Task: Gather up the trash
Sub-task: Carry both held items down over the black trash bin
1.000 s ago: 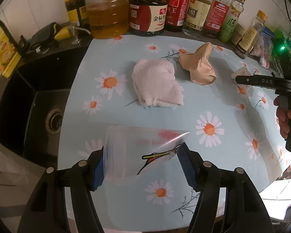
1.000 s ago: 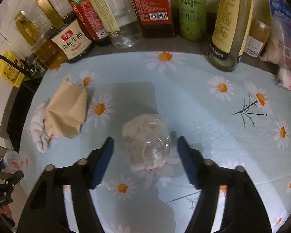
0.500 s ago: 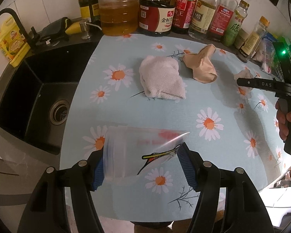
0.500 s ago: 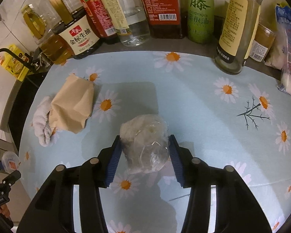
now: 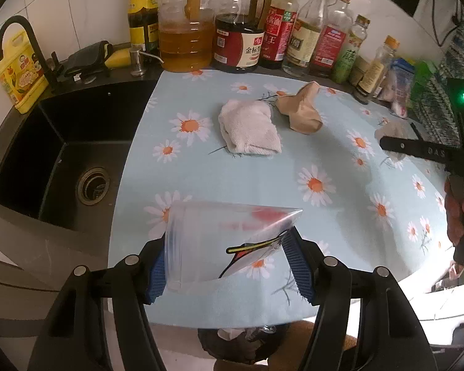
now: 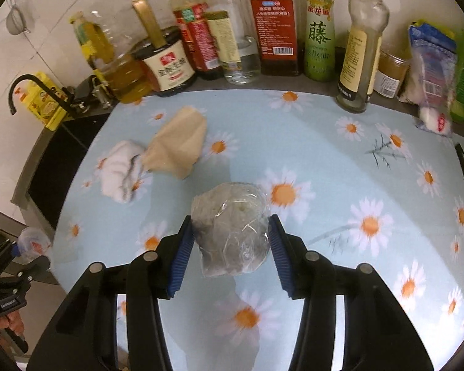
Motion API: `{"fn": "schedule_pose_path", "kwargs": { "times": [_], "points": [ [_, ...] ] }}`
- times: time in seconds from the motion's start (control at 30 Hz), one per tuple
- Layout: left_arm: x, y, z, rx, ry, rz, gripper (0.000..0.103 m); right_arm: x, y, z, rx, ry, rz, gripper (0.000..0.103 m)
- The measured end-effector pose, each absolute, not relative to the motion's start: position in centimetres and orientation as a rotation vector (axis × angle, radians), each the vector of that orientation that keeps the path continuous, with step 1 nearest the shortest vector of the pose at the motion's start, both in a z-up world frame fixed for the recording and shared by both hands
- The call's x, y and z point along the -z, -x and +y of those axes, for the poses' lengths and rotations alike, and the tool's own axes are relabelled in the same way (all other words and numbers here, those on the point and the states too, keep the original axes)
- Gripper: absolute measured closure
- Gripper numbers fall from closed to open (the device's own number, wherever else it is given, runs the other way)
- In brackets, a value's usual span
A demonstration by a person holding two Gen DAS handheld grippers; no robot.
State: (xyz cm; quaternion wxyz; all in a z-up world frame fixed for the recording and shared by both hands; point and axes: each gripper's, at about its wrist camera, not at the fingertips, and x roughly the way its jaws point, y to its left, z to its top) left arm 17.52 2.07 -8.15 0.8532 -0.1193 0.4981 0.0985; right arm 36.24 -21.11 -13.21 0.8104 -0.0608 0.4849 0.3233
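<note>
My left gripper (image 5: 229,259) is shut on a clear plastic cup (image 5: 222,235) with red print, held above the front edge of the daisy-print counter (image 5: 340,232). My right gripper (image 6: 229,250) is shut on a crumpled clear plastic wrap ball (image 6: 232,228), lifted off the counter (image 6: 324,160). A crumpled brown paper bag (image 6: 176,145) and a white cloth (image 6: 120,170) lie to the left; they also show in the left wrist view, the bag (image 5: 300,114) and the cloth (image 5: 247,130). The right gripper shows in the left wrist view at far right (image 5: 396,145).
A black sink (image 5: 62,154) lies left of the counter, with a faucet (image 5: 31,46) and yellow detergent bottle (image 5: 18,71). A row of oil and sauce bottles (image 6: 263,31) lines the back wall. A dark bin with trash (image 5: 241,340) shows below the counter's front edge.
My right gripper closed on the plastic wrap ball and lifted it. My left gripper, still holding the cup, pulled back toward the counter's front edge and rose.
</note>
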Motion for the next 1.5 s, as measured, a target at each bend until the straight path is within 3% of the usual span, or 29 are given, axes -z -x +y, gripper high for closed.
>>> {"fn": "schedule_pose_path", "kwargs": {
  "times": [0.9, 1.5],
  "points": [
    [11.6, -5.7, -0.5, 0.027, 0.257, 1.094, 0.039, 16.2, -16.3, -21.1, -0.733, 0.053, 1.098, 0.054],
    [17.8, -3.5, -1.8, 0.072, 0.302, 1.243, 0.039, 22.5, -12.1, -20.3, -0.764, 0.022, 1.272, 0.054]
  ]
}}
